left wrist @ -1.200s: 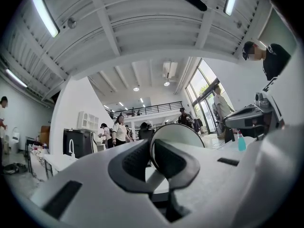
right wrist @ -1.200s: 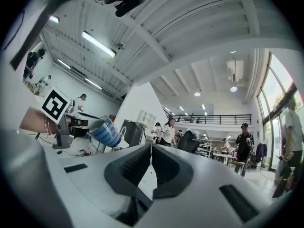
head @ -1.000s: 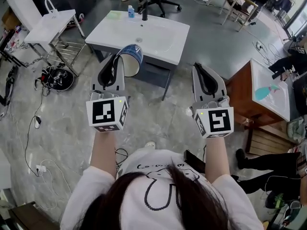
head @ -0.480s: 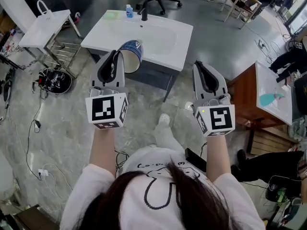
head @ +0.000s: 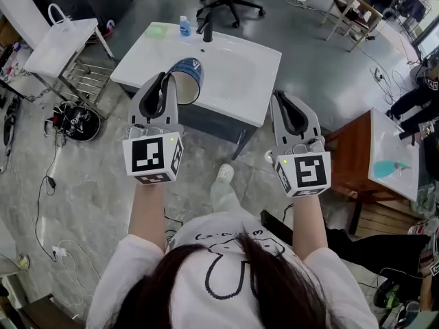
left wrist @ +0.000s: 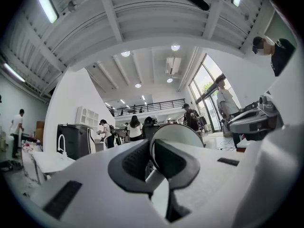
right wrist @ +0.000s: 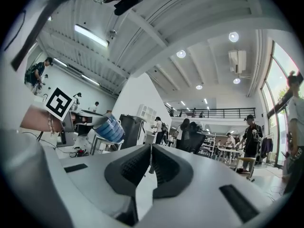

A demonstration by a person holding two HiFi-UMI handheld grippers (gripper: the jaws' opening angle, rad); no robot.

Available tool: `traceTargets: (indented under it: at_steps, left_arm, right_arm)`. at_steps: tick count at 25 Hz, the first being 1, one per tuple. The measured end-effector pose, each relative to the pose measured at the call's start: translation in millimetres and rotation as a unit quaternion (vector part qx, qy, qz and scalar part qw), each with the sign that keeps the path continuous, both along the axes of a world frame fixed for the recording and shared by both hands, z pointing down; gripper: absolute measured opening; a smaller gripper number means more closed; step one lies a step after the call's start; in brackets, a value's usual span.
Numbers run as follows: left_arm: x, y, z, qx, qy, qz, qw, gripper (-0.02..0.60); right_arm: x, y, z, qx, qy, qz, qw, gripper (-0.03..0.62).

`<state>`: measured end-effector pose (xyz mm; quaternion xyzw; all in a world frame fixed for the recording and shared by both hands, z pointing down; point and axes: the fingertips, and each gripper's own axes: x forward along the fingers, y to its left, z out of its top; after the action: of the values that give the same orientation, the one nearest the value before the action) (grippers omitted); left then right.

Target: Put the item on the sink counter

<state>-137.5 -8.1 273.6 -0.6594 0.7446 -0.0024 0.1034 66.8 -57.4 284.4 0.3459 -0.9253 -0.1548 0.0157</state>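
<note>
My left tongs (head: pixel 163 86) are pinching the rim of a blue-striped cup (head: pixel 189 75). In the left gripper view the pads (left wrist: pixel 134 161) stand a narrow way apart with the thin wall clamped between them. From there I see only the cup's white inside, at 1 o'clock from the tips, and the striped outside is hidden. The head view shows the cup lying on its side in the air, mouth turned back toward me, and the left jaw covers part of the rim.

My right tongs (right wrist: pixel 151 156) are pressed together with nothing between them, just a dark slit. In the right gripper view the cup's blue side shows at 10 o'clock, and the tongs carrying it are cut off by the frame's edge.

Further out at 12 o'clock in the head view is the white sink counter (head: pixel 259 91). The cup and my left tongs cover its near left corner, so I cannot tell whether the cup is over the top or short of its front edge. At the counter's far edge stand a black faucet (head: pixel 206 28) and a small blue bottle (head: pixel 184 26). At 9 o'clock from the bottle is a pale green patch (head: pixel 157 29), too small to make out
</note>
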Motion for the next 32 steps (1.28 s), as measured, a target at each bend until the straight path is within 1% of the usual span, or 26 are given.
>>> traceTargets:
  at_steps: [6,12,17,22,26,29,32]
  left_arm:
    - [-20.3,-76.9,1.2,-0.001,0.001,-0.003,1.0000,0.044]
    - [-36.6,-156.5,-6.2,-0.003,-0.003,0.005,1.0000,0.044]
    - [-45.5,-212.3,-5.8,-0.007,-0.004,0.011,0.9999,0.044]
    - [-47.3,-254.4,6.1,-0.018,-0.005,0.022,0.9996,0.044]
    - [-47.0,-279.3,20.4,-0.034,0.003,0.044,0.9984,0.044]
    - [-48.3,-300.7,36.7,-0.056,0.016,0.063,0.9963,0.044]
    - [-53.7,-323.2,53.9,-0.085,0.019,0.077,0.9932,0.044]
  right_arm:
    - [-23.9,-76.2,3.9,-0.006,-0.003,-0.005,1.000,0.035]
    - [-45.0,-155.7,-2.9,-0.011,-0.010,-0.001,1.000,0.035]
    - [-58.0,-208.6,-2.3,-0.015,-0.013,0.000,1.000,0.035]
    - [-62.1,-245.5,12.6,-0.030,-0.016,0.009,0.999,0.034]
    - [-68.2,-262.9,22.9,-0.038,-0.011,0.014,0.999,0.035]
    - [-72.1,-275.1,29.5,-0.045,-0.009,0.022,0.999,0.035]
    - [-80.7,-284.5,38.1,-0.054,-0.001,0.030,0.998,0.035]
